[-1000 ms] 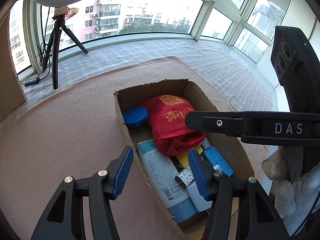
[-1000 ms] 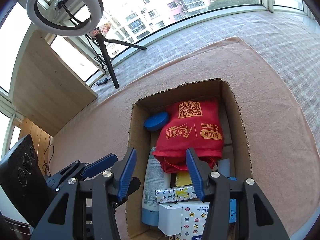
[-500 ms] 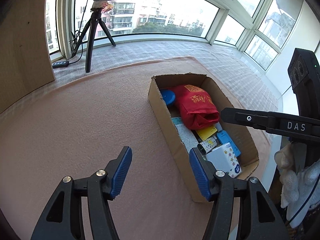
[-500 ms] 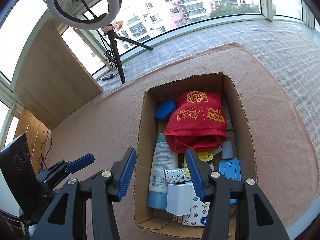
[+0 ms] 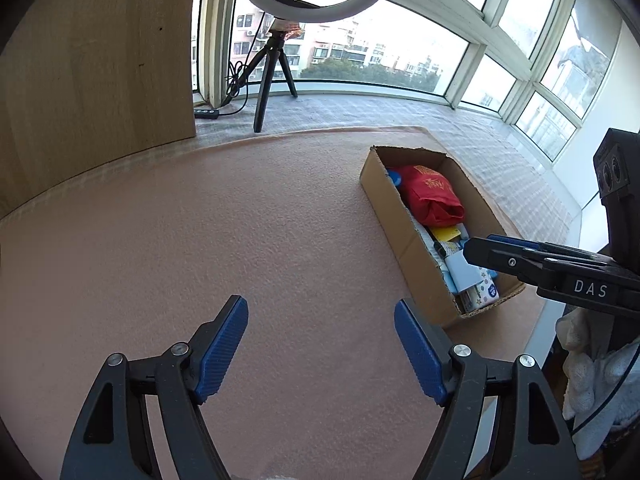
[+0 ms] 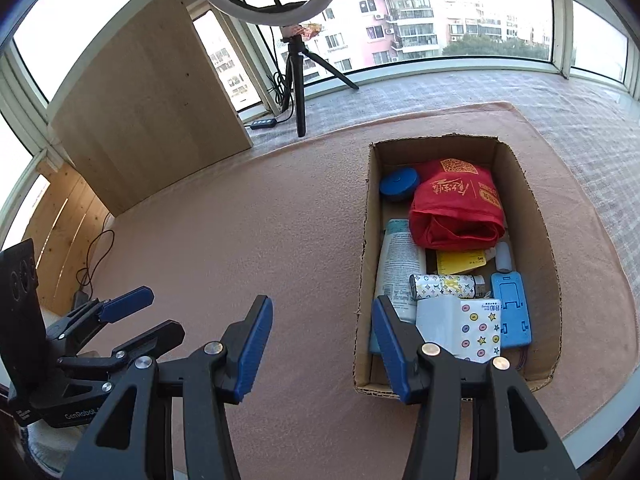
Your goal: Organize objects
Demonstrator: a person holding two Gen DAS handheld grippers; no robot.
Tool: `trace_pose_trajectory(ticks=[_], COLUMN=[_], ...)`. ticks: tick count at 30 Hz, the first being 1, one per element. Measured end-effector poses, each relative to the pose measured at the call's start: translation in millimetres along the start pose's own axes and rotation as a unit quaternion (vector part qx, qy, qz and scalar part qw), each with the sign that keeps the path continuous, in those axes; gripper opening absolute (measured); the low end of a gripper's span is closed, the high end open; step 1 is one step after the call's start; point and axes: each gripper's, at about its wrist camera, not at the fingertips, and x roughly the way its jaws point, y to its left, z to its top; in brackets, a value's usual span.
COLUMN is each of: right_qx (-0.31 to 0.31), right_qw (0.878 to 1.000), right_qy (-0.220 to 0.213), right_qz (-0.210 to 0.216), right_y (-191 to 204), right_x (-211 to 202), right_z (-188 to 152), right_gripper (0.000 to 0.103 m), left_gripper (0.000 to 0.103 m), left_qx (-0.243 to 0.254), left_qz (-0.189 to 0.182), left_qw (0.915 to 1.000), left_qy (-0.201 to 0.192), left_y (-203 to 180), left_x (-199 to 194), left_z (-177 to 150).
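Observation:
An open cardboard box (image 6: 540, 240) (image 5: 404, 236) stands on the pink mat. It holds a red cloth bag (image 6: 456, 208) (image 5: 432, 196), a blue round lid (image 6: 399, 184), a white bottle (image 6: 400, 268), a yellow card (image 6: 460, 261), a patterned tube (image 6: 446, 285), a dotted white packet (image 6: 468, 324) and a blue holder (image 6: 512, 308). My left gripper (image 5: 320, 348) is open and empty over bare mat, left of the box. My right gripper (image 6: 322, 344) is open and empty, its right finger over the box's near left corner.
A ring light on a black tripod (image 6: 296, 80) (image 5: 268, 76) stands at the far edge by the windows, with a power strip (image 6: 264, 123) and cables. A wooden panel (image 6: 148, 96) (image 5: 92, 60) rises at the back left. The mat (image 6: 240, 240) ends near the box's front.
Both grippers have pulled back and left from over the box. The box now sits farther away and to the right in both views. Its contents have not moved.

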Motion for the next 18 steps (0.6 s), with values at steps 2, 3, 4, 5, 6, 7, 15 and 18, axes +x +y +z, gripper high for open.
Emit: trace_pose_trajectory(ticks=[2,3,4,5,6,7,15,18], right_qx=[-0.011,-0.017,-0.021,-0.026,-0.03,-0.035,-0.073,-0.08], right_qw=[1.0,1.0,1.0,1.0,1.0,0.999,0.997,0.997], right_qy=[0.0,0.0,0.0,-0.001,-0.001,-0.001,0.006,0.005], right_qz=[-0.001,-0.001,-0.001,-0.001,-0.001,-0.001,-0.016,-0.021], right_y=[12,18,24,30,35,41,82,94], right_x=[0,0,1,1,1,1,11,12], right_z=[-5,-8,-10,-13,-16,-19,-40,-46], right_gripper=[0.048,0.049,0.05,0.052,0.053,0.054,0.062,0.062], left_gripper=[0.08,0.082,0.084,0.086,0.086,0.087,0.096,0.097], left_qx=[-0.008,-0.014,-0.018,-0.023,-0.028,-0.033,-0.084,-0.098], left_qz=[0.01,0.016,0.022,0.028,0.034,0.038,0.081,0.088], left_qw=[0.9999,0.9998,0.9996,0.9993,0.999,0.9987,0.993,0.9909], left_qy=[-0.004,-0.005,-0.005,-0.005,-0.005,-0.005,-0.018,-0.027], left_y=[11,16,21,26,31,36,66,74], left_x=[-12,-19,-24,-28,-33,-39,-77,-88], left_z=[-9,-14,-19,-23,-28,-34,-62,-68])
